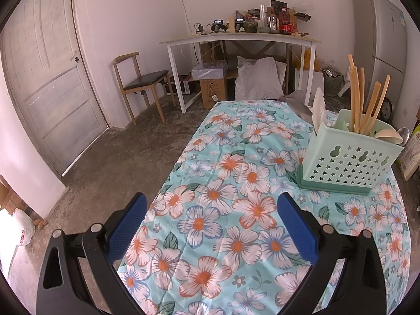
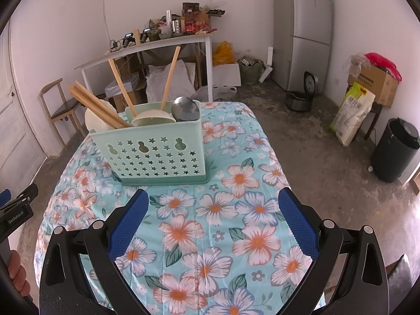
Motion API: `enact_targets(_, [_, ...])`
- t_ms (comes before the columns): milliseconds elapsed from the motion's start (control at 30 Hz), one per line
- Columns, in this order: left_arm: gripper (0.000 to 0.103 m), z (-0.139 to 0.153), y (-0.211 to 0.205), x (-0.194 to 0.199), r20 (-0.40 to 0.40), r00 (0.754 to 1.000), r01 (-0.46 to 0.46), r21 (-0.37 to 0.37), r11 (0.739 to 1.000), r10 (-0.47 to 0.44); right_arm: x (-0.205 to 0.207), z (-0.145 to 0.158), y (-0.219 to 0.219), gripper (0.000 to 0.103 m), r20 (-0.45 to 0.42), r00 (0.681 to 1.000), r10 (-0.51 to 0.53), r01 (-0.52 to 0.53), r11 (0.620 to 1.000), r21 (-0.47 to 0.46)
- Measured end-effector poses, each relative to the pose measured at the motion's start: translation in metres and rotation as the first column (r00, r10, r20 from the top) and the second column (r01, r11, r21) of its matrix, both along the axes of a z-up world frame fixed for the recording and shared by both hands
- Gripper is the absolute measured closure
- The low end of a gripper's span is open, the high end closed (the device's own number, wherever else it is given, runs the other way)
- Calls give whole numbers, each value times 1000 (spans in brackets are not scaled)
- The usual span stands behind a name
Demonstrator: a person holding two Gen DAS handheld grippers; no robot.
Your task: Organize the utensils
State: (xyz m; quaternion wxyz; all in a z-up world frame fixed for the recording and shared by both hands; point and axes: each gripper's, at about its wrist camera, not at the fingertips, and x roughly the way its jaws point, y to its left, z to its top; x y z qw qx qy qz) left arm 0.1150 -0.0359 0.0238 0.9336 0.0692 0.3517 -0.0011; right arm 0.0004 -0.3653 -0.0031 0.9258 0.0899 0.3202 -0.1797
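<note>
— while both grippers hang over the floral tablecloth (image 2: 236, 178), where's the utensil holder (image 2: 155, 155)?
— standing upright on the table, toward its far edge, nearer the left side in the right wrist view. it's pale green, with star and gourd cut-outs, on a darker green base.
— what's in it?
— wooden chopsticks (image 2: 97, 107) leaning out at angles, a white spoon (image 2: 153, 119), a metal spoon (image 2: 185, 109), and a white ladle (image 1: 319, 107) at its far side. which compartment each sits in, i cannot tell.
— and the fingers?
— left gripper (image 1: 211, 232): blue pads spread wide, nothing between them. right gripper (image 2: 214, 229): the same, spread and empty, just short of the holder.
</note>
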Motion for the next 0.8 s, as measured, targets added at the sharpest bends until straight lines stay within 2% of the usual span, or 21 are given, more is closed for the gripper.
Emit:
enact_targets(333, [6,2,-2,-4,11,1000,5,-2,1000,-5,1,5,-1,8,9,1000,3,-3,1000,5])
enact_targets(800, [6,2,4,3,-17,1000,7,-25,1000,-8,2,6,1,8,6,1000,2,-2,1000,5])
